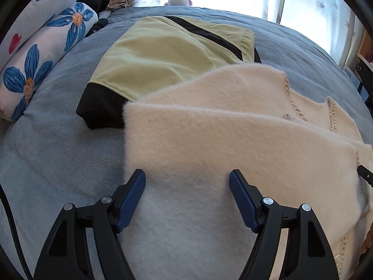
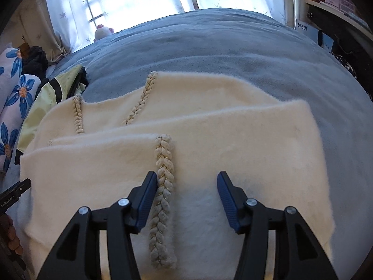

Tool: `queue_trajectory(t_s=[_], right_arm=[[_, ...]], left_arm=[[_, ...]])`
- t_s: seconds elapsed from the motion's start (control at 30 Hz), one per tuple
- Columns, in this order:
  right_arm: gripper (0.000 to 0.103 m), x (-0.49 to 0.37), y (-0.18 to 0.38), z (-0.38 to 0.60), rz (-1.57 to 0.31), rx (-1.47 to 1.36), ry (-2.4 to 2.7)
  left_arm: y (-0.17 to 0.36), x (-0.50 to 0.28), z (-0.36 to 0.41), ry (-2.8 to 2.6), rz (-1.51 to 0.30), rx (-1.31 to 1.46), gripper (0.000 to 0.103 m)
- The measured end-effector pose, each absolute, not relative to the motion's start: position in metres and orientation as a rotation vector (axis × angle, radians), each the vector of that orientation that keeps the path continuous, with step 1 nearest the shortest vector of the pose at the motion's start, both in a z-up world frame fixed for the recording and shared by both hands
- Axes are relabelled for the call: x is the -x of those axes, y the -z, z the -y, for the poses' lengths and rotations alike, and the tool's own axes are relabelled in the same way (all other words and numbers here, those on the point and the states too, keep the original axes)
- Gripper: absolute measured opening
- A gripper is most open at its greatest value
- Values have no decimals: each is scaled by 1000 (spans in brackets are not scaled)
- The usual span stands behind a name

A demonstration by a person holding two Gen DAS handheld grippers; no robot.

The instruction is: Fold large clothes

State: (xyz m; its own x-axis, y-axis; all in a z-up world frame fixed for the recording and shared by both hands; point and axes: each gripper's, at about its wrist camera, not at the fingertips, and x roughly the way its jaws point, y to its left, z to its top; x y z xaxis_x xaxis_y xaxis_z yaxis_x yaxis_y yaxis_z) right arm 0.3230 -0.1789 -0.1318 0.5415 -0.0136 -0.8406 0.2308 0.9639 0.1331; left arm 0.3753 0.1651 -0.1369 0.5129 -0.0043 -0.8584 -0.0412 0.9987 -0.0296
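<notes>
Cream fleece cardigan, soft and floppy, lies part-folded on a bed; both grippers hover unclenched; its near hem looks the best hold.

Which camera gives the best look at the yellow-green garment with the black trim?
The left wrist view: the yellow-green garment with black trim lies almost whole on the grey-blue blanket, behind the fluffy cream sweater. The right wrist view catches only a bunched sliver at its left edge.
</notes>
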Motion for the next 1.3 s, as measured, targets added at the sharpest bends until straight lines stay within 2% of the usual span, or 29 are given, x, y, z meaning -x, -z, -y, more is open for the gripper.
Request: queue_trajectory(t_s=[0.57, 1.3], right_arm=[[54, -282, 83, 171, -965, -249, 111], [54, -181, 25, 179, -909, -226, 103]], left_arm=[[80, -324, -123, 64, -957, -92, 73], [21, -229, -95, 118, -983, -207, 73]])
